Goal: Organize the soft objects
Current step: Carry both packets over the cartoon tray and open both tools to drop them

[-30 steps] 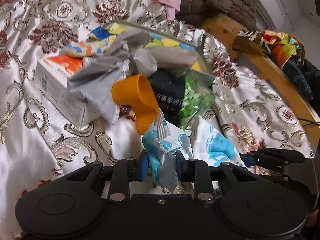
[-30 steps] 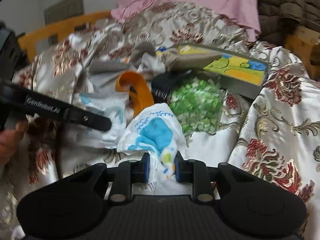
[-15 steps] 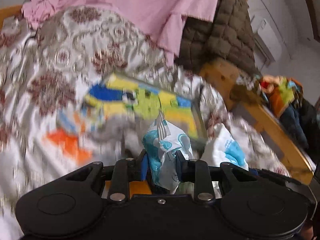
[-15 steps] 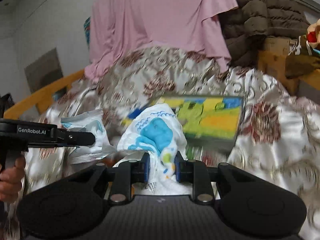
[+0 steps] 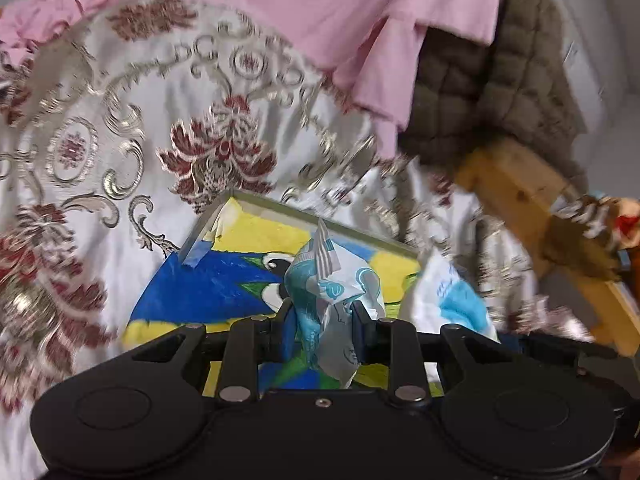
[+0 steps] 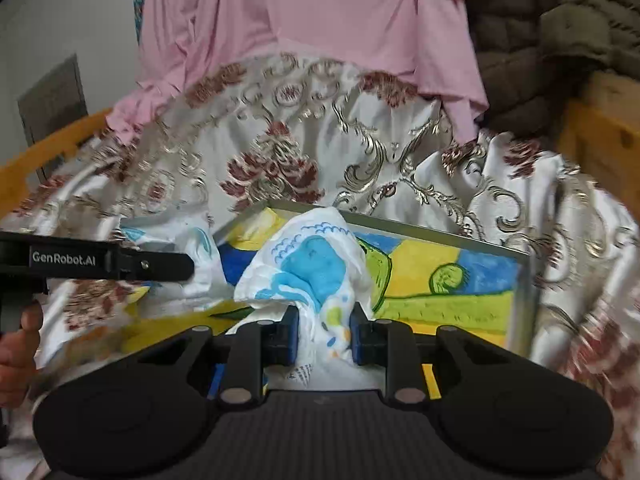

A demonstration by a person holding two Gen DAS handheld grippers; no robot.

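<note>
My left gripper (image 5: 324, 330) is shut on a crumpled white and teal packet (image 5: 332, 292) and holds it above a shallow tray (image 5: 224, 210) with a blue, yellow and green picture inside. My right gripper (image 6: 324, 330) is shut on a white soft pack with a blue print (image 6: 316, 268), held over the same tray (image 6: 524, 296). The right pack also shows at the right in the left wrist view (image 5: 456, 300). The left gripper's arm (image 6: 108, 260) with its packet (image 6: 188, 240) shows at the left in the right wrist view.
The tray lies on a white bedspread with red and silver flowers (image 5: 132, 140). A pink cloth (image 6: 320, 20) and a brown quilted jacket (image 5: 496, 92) hang behind. A wooden bed frame (image 5: 532, 200) runs along the right.
Both grippers have lifted and moved forward with their packs, from the heap of objects to above the picture tray. The heap has dropped out of view.
</note>
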